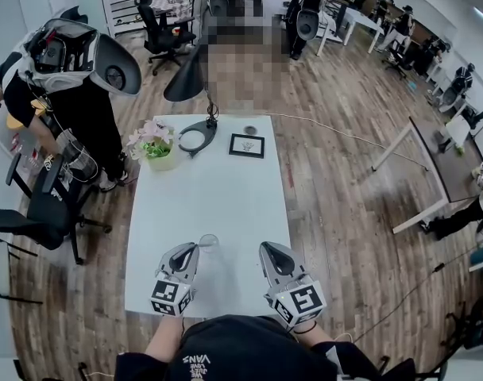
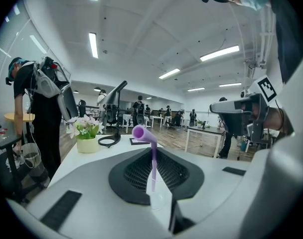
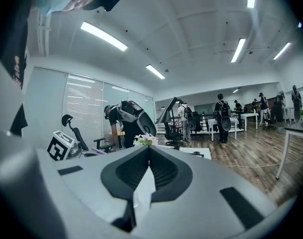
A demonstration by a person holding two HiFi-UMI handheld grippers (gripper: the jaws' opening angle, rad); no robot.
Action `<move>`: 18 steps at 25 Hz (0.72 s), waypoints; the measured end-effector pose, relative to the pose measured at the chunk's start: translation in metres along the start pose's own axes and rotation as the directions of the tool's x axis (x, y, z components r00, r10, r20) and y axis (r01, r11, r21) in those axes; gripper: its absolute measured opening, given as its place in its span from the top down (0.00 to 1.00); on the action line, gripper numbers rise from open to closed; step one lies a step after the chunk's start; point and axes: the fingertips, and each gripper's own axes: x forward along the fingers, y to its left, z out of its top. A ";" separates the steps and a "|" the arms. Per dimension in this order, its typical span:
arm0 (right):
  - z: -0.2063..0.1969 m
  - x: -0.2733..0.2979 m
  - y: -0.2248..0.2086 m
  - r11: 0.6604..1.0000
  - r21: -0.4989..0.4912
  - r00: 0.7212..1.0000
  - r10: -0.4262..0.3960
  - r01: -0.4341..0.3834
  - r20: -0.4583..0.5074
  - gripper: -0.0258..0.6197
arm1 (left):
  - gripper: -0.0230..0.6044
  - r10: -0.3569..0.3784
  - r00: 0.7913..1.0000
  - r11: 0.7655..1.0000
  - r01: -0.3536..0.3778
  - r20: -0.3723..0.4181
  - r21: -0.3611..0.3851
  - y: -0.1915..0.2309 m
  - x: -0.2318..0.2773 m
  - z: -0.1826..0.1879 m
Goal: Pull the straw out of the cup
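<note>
A clear plastic cup [image 1: 209, 243] stands on the white table [image 1: 226, 197] near its front edge. A purple bendy straw [image 2: 152, 158] rises out of the cup [image 2: 158, 199], its bent top pointing left. My left gripper [image 1: 191, 249] [image 2: 153, 152] is at the cup, its jaws shut on the straw's upright stem just above the rim. My right gripper [image 1: 267, 249] [image 3: 148, 149] hovers to the right of the cup, apart from it, its tips together with nothing between them.
At the table's far end stand a flower pot [image 1: 156, 145], a black desk lamp with a ring base [image 1: 195, 139], a framed picture [image 1: 247, 145] and a small round object [image 1: 250, 129]. A person with a backpack [image 1: 67, 86] and an office chair [image 1: 43, 213] are left of the table.
</note>
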 end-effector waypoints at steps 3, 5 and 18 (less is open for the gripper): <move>0.000 0.001 0.002 1.000 0.000 1.000 0.003 -0.003 -0.001 0.93 | 0.91 -0.003 1.000 1.000 0.003 0.004 0.008 0.000 -0.004 0.005; -0.001 0.002 0.003 1.000 0.001 1.000 0.006 -0.005 -0.001 0.93 | 0.91 -0.007 1.000 1.000 0.007 0.010 0.010 -0.001 -0.006 0.010; 0.001 -0.004 0.009 1.000 0.003 1.000 0.017 -0.017 0.012 0.93 | 0.91 -0.026 0.994 1.000 0.026 0.102 0.002 -0.013 -0.034 0.058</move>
